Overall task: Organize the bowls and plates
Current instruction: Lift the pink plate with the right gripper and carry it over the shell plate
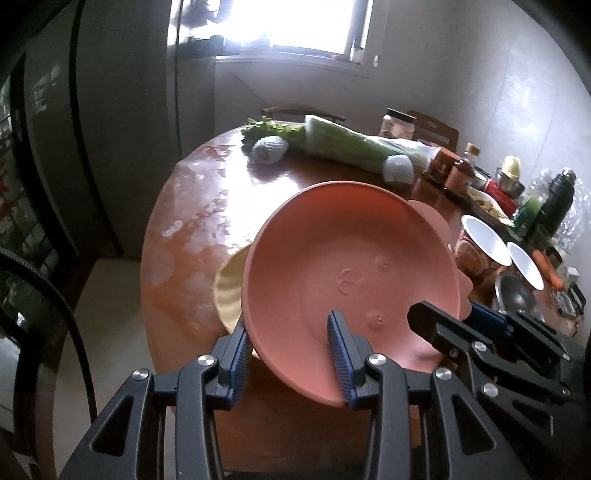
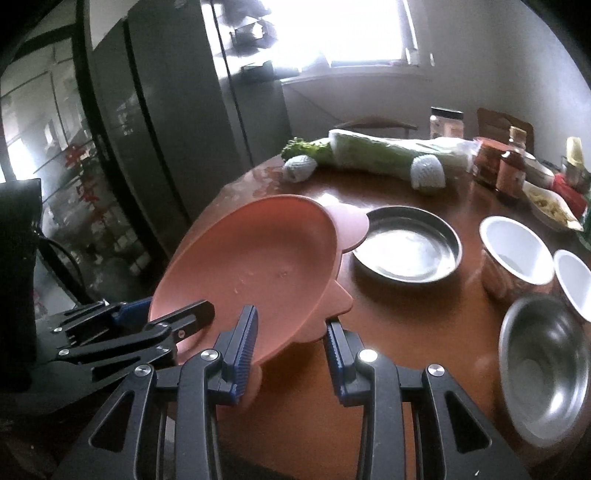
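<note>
We see a bright window (image 1: 295,26) flooding pale walls (image 1: 461,85), a tall dark fridge (image 2: 177,122) on the left, wooden chairs (image 1: 437,129) behind the round brown desk (image 1: 207,221), light floor (image 1: 107,295) below.

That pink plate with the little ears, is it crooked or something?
Yes. The pink plate is tilted steeply above the table, not lying flat. The left gripper and right gripper each pinch its near rim. A yellow dish peeks out behind it. Nothing looks spilled or broken.

Both tongs tilt downward: left tongs (image 1: 291,350) and right tongs (image 2: 290,345) each clamp the pink plate's (image 1: 332,266) rim from opposite sides.
</note>
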Action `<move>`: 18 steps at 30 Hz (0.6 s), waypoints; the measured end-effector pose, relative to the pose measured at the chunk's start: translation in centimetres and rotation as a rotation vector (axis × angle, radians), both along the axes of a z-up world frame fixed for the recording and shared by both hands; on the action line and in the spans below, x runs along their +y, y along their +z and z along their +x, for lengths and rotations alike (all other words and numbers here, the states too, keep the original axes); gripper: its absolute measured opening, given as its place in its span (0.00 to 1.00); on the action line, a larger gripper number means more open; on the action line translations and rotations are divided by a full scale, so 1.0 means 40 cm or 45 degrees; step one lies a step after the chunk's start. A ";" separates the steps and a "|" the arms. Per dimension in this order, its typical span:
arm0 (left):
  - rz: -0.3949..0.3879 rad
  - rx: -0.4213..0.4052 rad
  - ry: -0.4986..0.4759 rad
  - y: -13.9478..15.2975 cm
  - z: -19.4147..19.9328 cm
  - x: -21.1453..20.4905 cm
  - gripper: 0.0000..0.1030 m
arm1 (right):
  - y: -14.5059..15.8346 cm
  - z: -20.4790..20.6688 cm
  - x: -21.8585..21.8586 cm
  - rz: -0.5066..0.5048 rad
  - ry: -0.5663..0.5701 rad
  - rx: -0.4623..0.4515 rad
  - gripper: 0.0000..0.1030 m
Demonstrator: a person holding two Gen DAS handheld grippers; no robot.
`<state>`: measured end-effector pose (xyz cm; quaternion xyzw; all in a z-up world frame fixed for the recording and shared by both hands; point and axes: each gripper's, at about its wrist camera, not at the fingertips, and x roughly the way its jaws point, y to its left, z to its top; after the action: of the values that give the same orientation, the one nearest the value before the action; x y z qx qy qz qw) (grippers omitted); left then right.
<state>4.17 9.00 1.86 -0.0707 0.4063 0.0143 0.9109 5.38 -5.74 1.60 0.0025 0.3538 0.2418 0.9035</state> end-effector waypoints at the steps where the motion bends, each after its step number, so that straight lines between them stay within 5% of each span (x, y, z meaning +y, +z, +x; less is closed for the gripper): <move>1: 0.003 0.004 0.004 -0.003 0.003 0.005 0.39 | -0.003 0.005 0.007 0.001 0.002 0.007 0.35; 18: 0.009 0.036 0.005 -0.037 0.066 0.046 0.38 | -0.050 0.025 0.034 0.143 -0.101 0.167 0.36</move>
<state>6.81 10.84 0.40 -0.0680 0.4190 0.0185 0.9053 6.39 -4.38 -0.41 0.0831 0.3977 0.2245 0.8857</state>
